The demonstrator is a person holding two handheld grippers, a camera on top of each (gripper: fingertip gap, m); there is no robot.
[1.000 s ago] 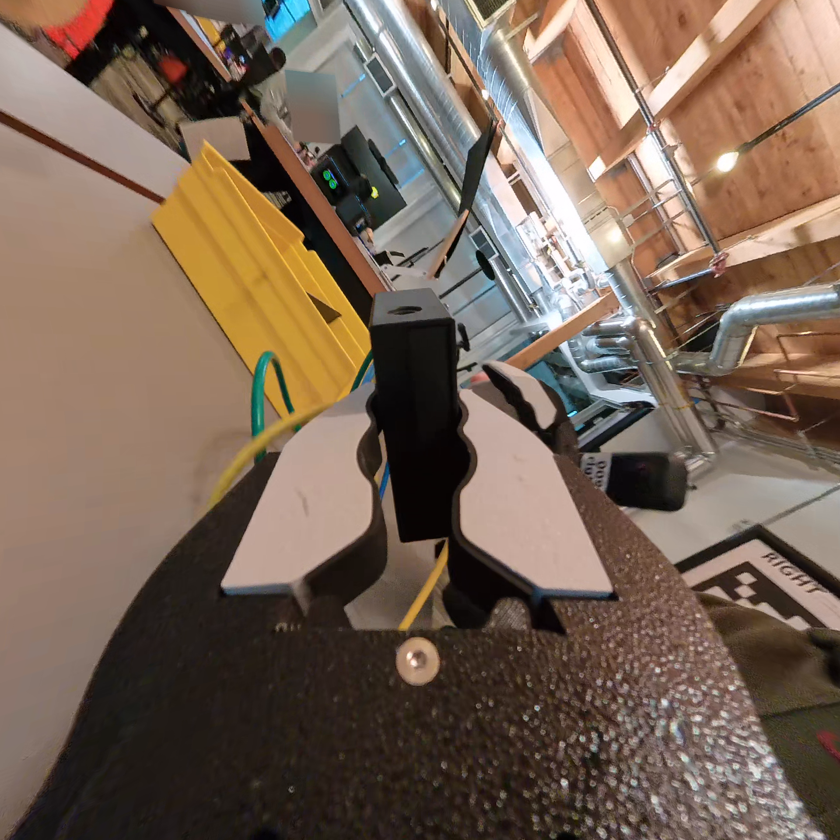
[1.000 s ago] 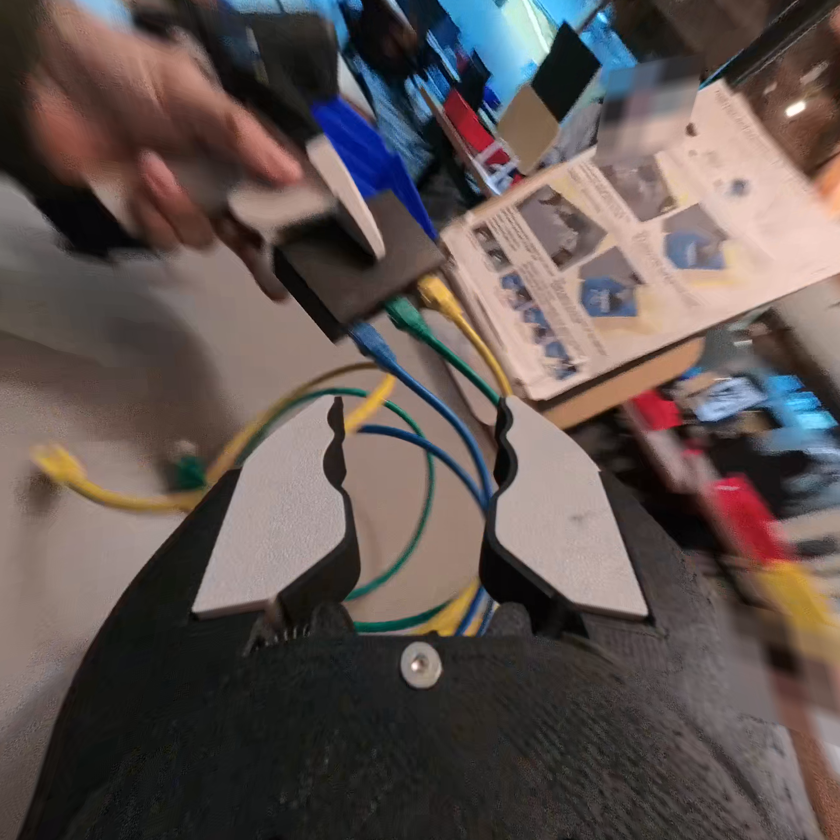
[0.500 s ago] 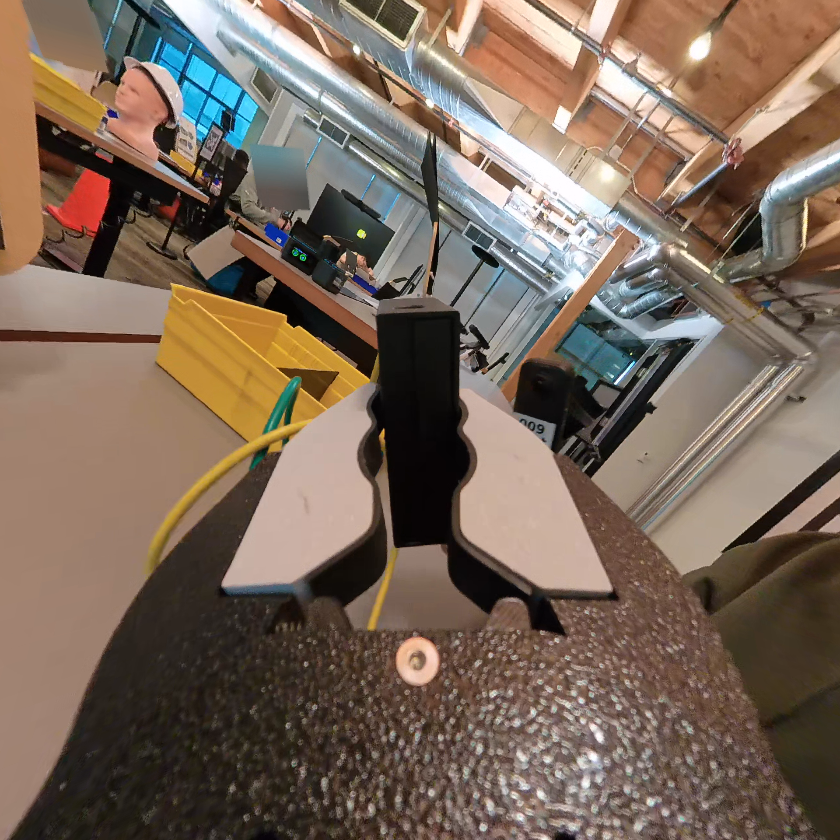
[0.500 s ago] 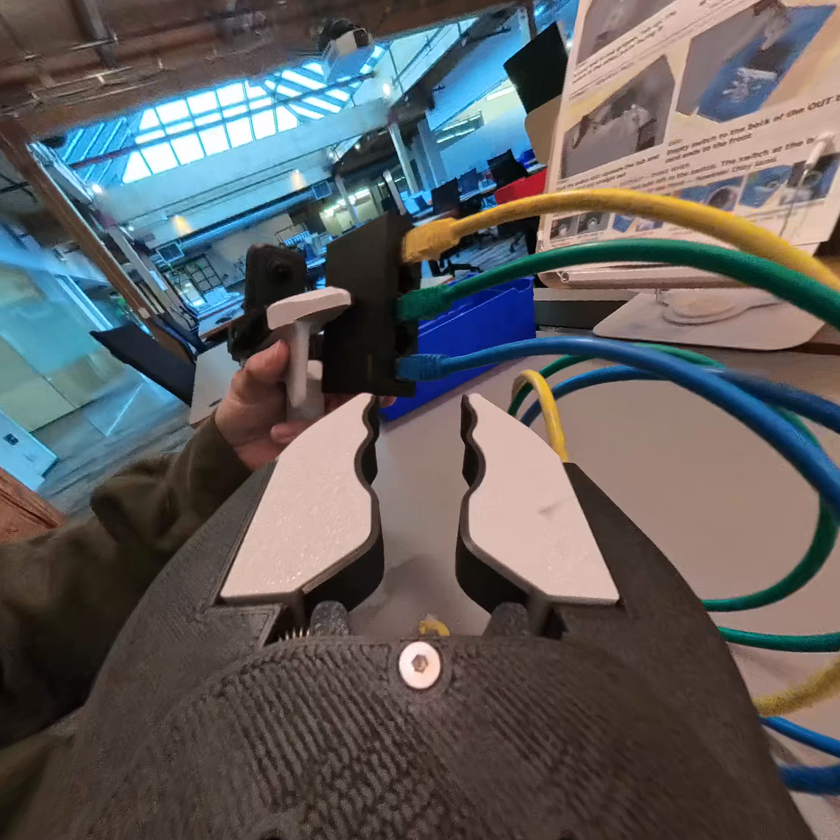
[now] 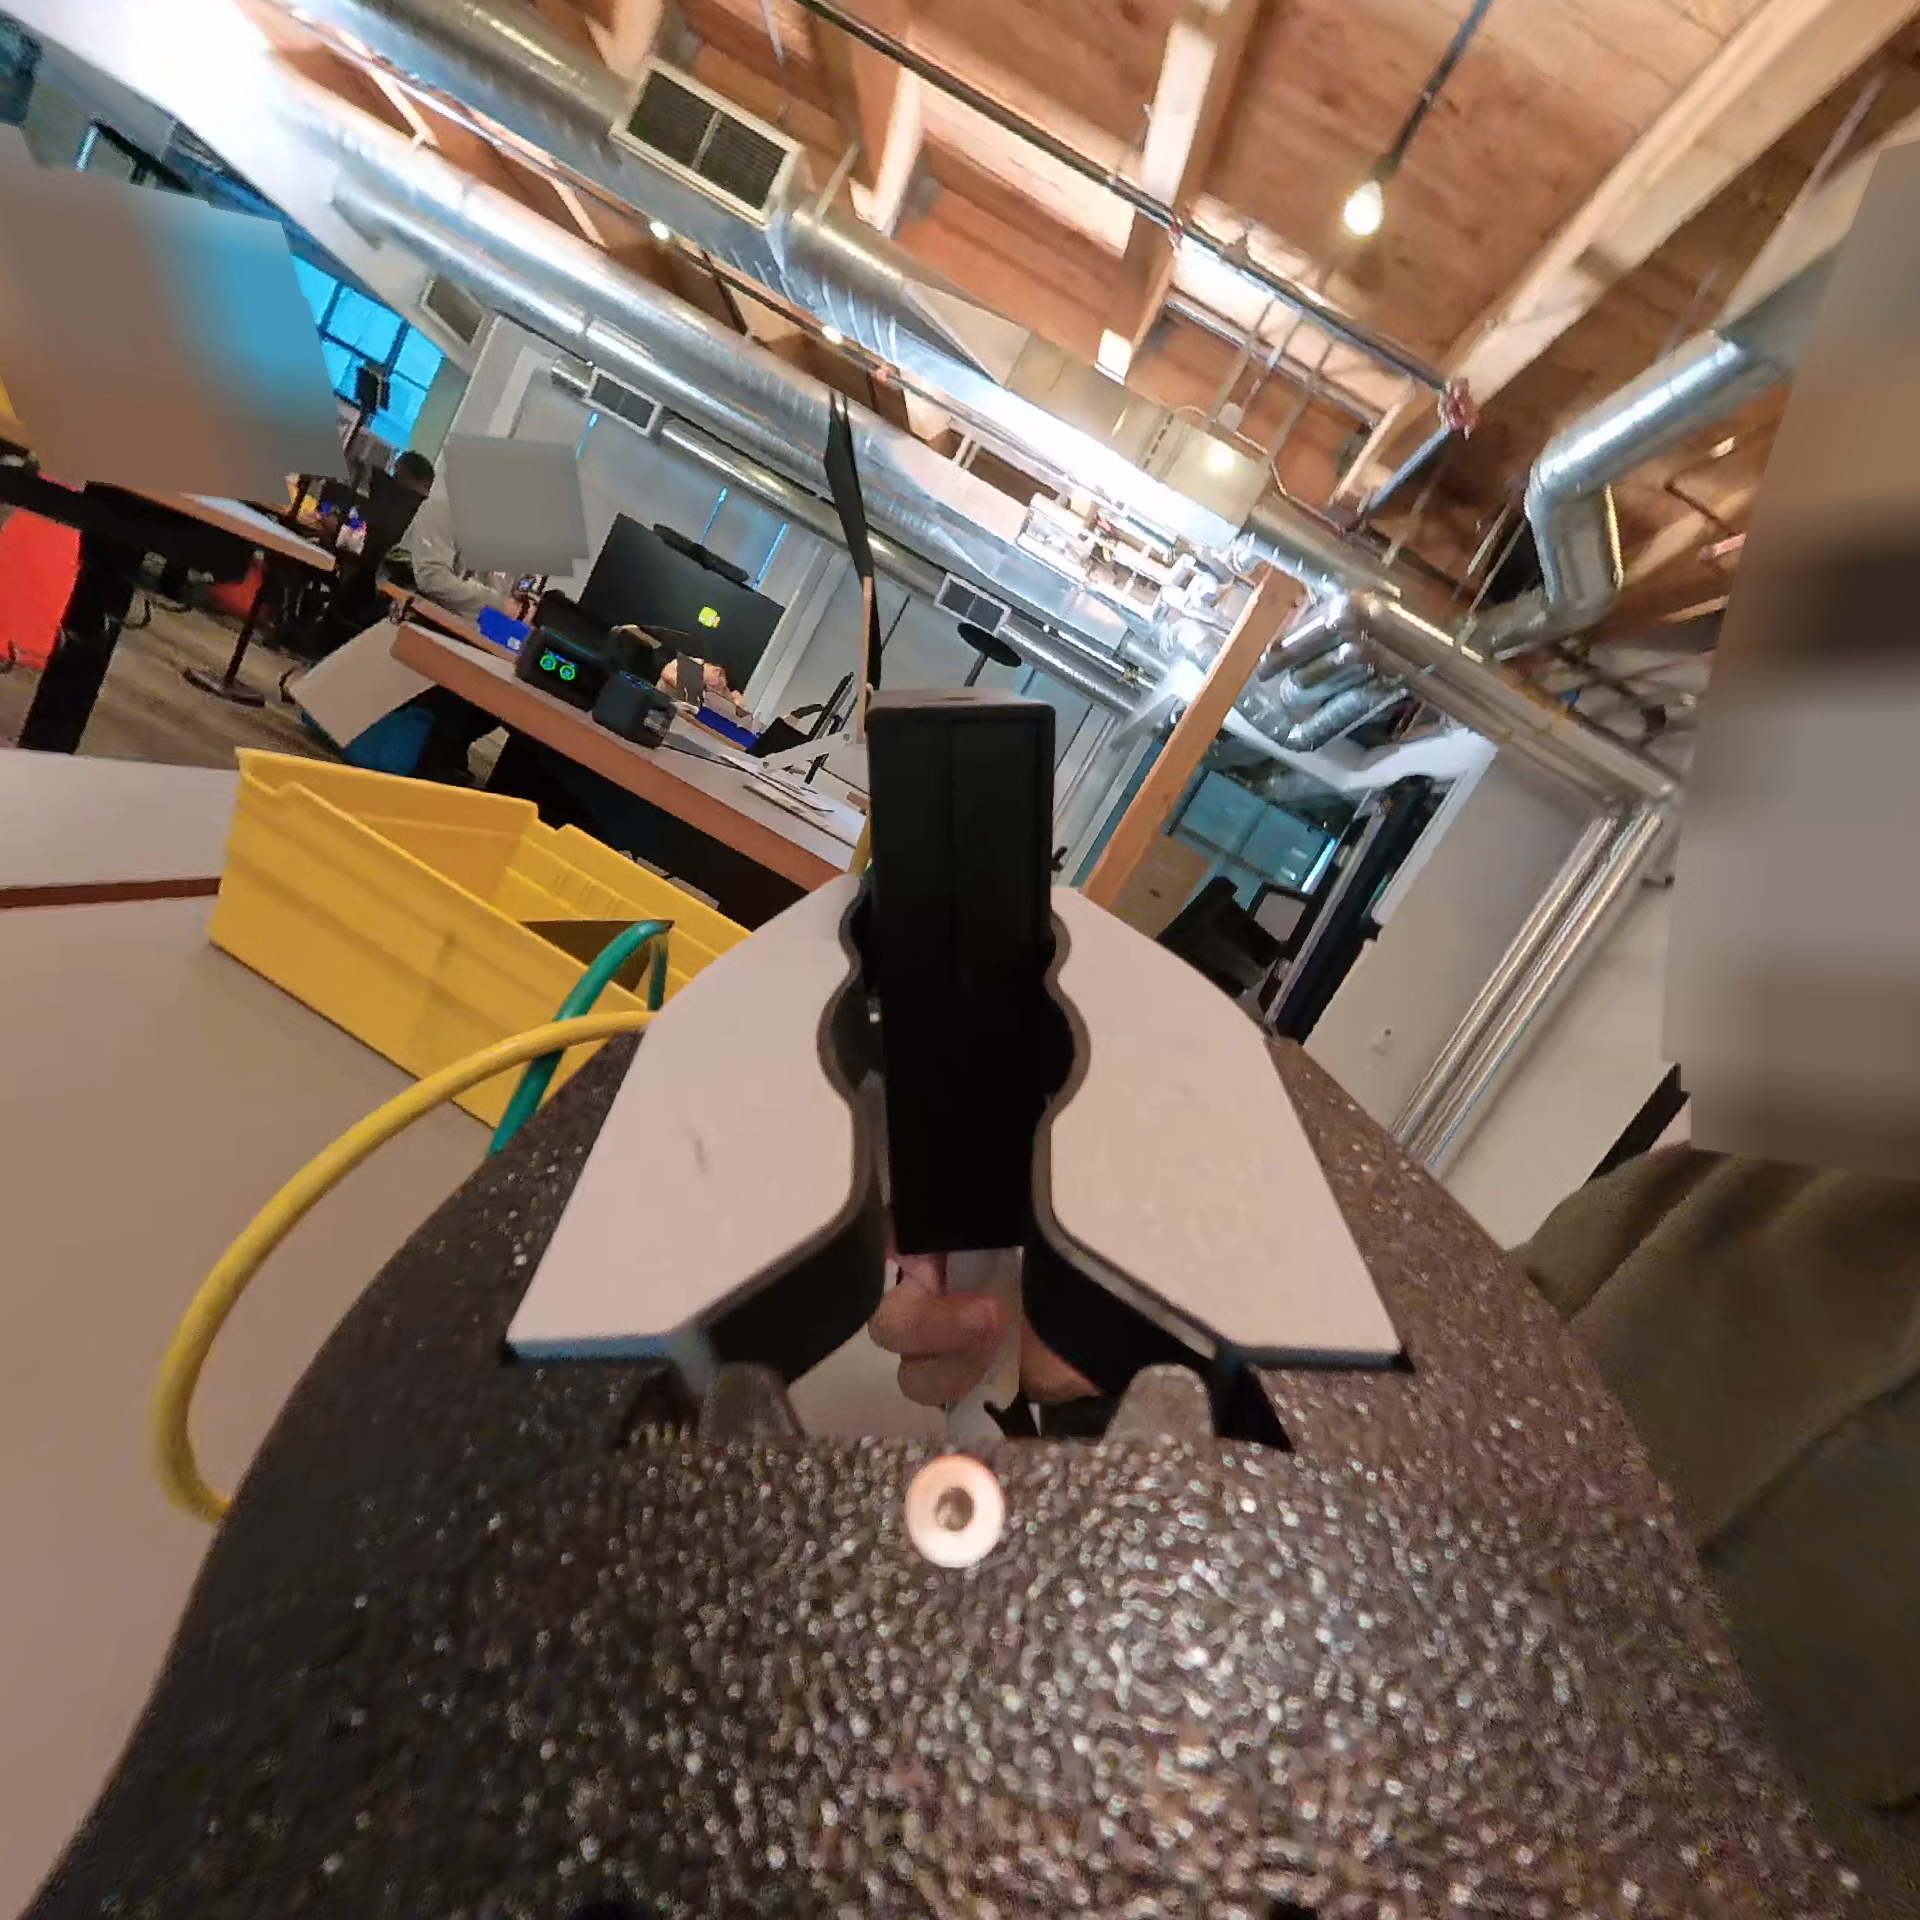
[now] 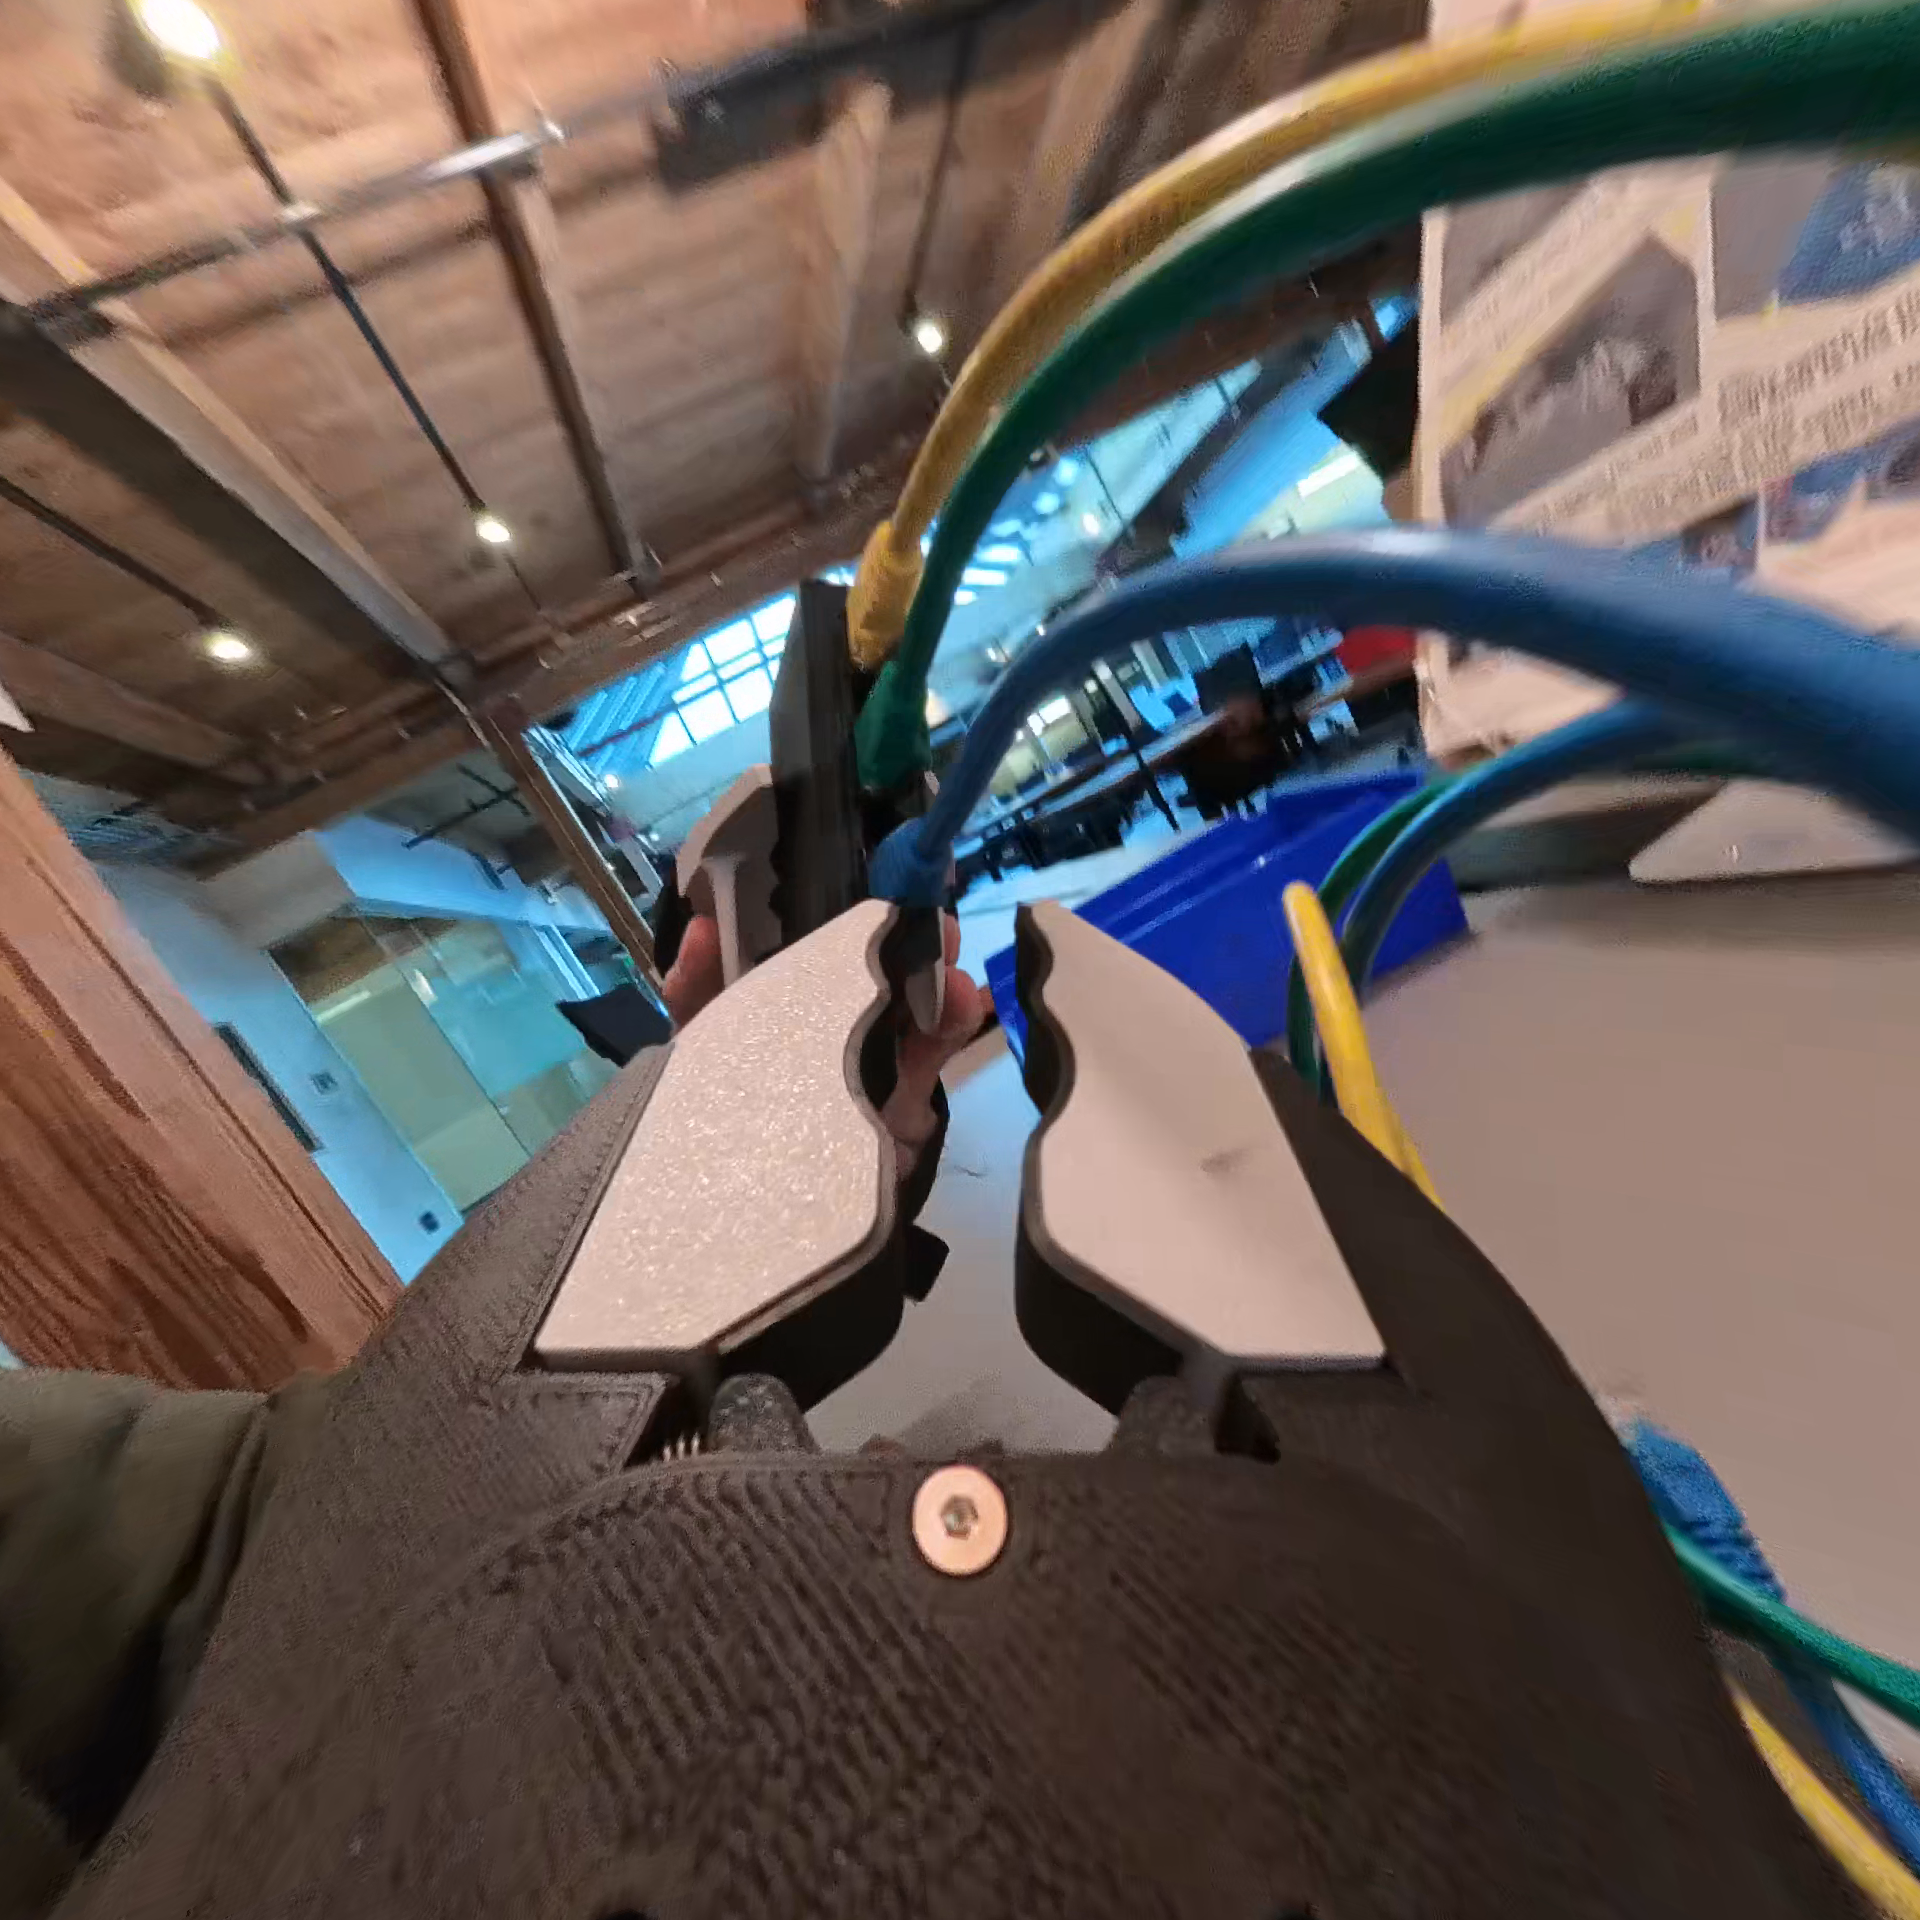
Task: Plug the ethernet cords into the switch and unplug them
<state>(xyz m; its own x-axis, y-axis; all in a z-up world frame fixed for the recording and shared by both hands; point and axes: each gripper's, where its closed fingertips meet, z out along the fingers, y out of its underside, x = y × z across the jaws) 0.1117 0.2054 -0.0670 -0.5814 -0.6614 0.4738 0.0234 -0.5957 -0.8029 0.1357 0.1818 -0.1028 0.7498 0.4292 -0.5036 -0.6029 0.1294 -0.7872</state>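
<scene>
My left gripper [image 5: 951, 920] is shut on the black switch [image 5: 956, 935] and holds it upright above the table. A yellow cord [image 5: 312, 1174] and a green cord [image 5: 582, 997] loop out to its left. In the right wrist view the switch [image 6: 816, 748] shows edge-on, with the yellow plug [image 6: 883, 603], green plug [image 6: 894, 727] and blue plug [image 6: 909, 862] seated in it. My right gripper [image 6: 956, 920] is open and empty, with a narrow gap. Its tips are just below the blue plug. The left gripper [image 6: 727, 862] and a hand show behind.
A yellow bin [image 5: 416, 914] stands on the grey table [image 5: 125, 1091] ahead on the left. A blue bin [image 6: 1216, 914] and a printed sheet on a stand [image 6: 1662, 416] are at the right. Loose cord loops [image 6: 1340, 1018] lie on the table beside my right gripper.
My right gripper has swung round and moved close to the switch, up to the blue plug. My left gripper has kept hold of the switch while tilting level.
</scene>
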